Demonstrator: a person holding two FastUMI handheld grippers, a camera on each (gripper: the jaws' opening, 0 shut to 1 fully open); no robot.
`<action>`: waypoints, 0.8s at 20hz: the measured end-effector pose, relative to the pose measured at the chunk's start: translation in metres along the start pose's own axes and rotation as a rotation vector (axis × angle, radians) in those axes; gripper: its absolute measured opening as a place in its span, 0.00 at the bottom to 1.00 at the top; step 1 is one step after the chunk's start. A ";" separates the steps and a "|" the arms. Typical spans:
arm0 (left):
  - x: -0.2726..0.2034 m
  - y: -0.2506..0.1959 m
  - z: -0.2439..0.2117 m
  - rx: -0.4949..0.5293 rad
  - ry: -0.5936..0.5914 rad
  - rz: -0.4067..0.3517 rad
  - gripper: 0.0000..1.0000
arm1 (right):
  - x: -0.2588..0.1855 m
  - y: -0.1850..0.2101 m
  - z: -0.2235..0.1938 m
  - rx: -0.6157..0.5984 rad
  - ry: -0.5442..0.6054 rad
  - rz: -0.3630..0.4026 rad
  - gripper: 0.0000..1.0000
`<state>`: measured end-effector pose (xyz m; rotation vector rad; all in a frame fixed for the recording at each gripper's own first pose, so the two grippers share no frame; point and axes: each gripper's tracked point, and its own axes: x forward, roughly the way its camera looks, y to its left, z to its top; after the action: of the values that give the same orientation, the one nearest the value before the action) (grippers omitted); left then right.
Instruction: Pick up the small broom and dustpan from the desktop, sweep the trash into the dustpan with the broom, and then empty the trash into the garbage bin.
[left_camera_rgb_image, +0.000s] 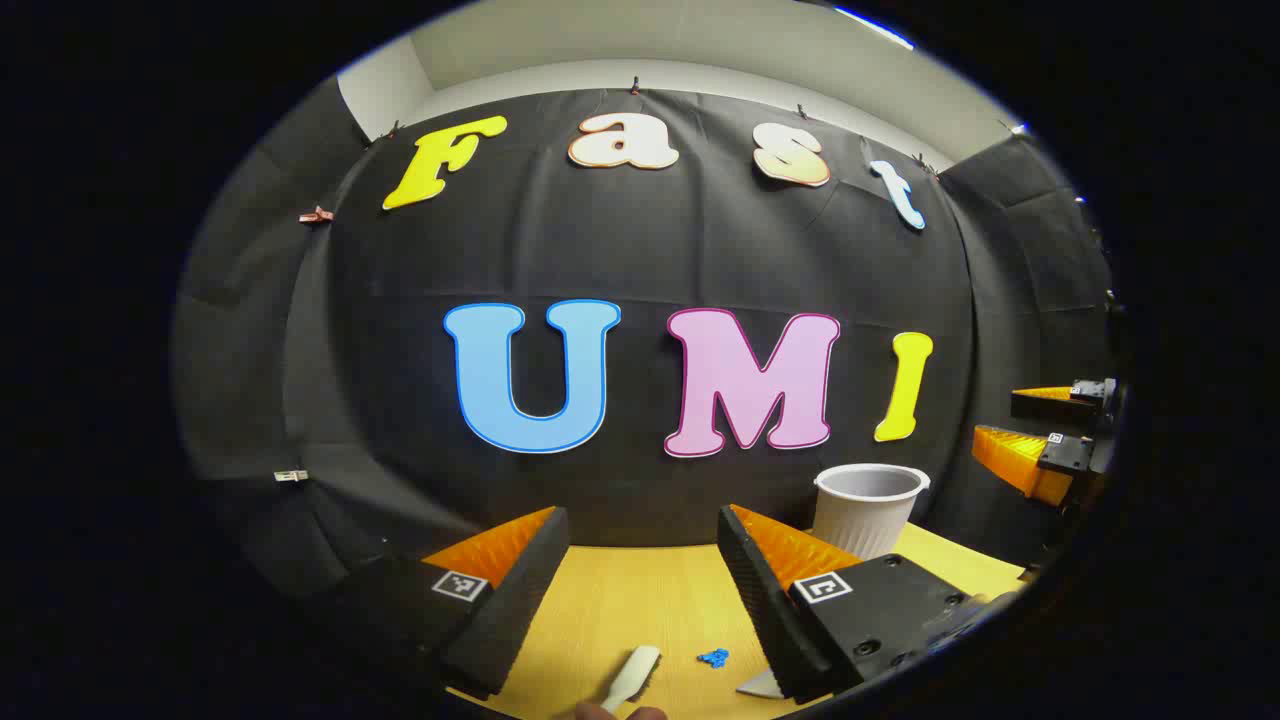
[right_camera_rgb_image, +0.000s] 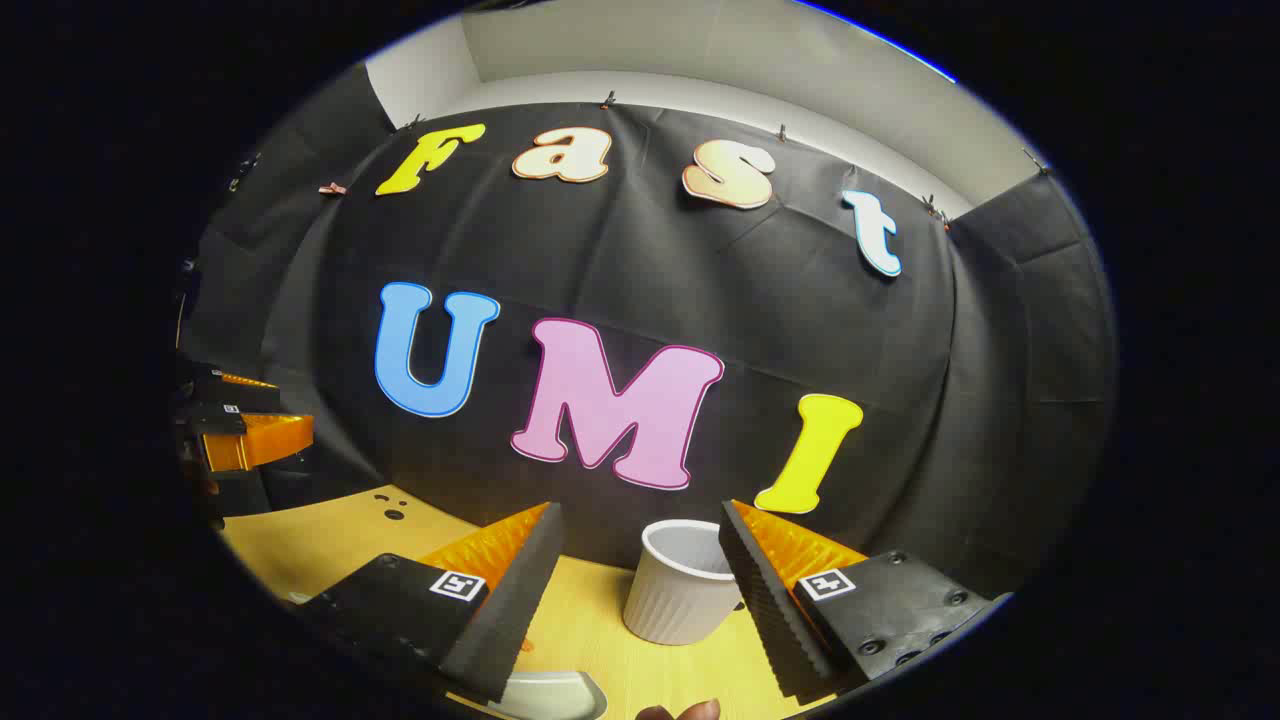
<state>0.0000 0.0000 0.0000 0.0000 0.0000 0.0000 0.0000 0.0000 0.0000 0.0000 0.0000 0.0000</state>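
At the bottom of the left gripper view the broom (left_camera_rgb_image: 632, 677), blue trash (left_camera_rgb_image: 713, 657) and dustpan (left_camera_rgb_image: 762, 685) lie ungrasped on the surface (left_camera_rgb_image: 640, 610), the bin (left_camera_rgb_image: 866, 508) at lower right, both grippers' fingers (left_camera_rgb_image: 520, 585) (right_camera_rgb_image: 520, 590) wide and empty, so nothing looks begun

**Both grippers open, held above the desk**

Left gripper (left_camera_rgb_image: 643, 580): jaws spread wide, nothing between the fingers (left_camera_rgb_image: 510, 595), pads not touching anything. It is raised over the desk's near edge and faces the back wall, roughly level.

Right gripper (right_camera_rgb_image: 637, 585): jaws also wide apart, fingers (right_camera_rgb_image: 765, 590) gripping nothing. Its view is tilted. It too is off the surface.

Each shows in the other's view: the right one (left_camera_rgb_image: 1040, 440) at the far right of the left gripper view, the left one (right_camera_rgb_image: 245, 425) at the far left of the right gripper view. Well apart, side by side, both with a gap between the fingers.
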 end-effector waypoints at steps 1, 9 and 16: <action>0.000 0.001 0.000 -0.001 0.003 0.001 0.95 | 0.000 0.000 -0.001 0.004 0.003 -0.001 0.96; -0.002 0.007 0.000 0.012 0.008 -0.005 0.95 | -0.002 0.003 -0.006 0.027 0.031 0.011 0.97; -0.004 0.010 -0.001 0.015 0.010 -0.008 0.95 | -0.010 0.010 -0.009 0.004 0.029 0.048 0.97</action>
<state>-0.0042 0.0100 -0.0014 0.0149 0.0102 -0.0080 -0.0096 0.0097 -0.0085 0.0039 0.0290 0.0476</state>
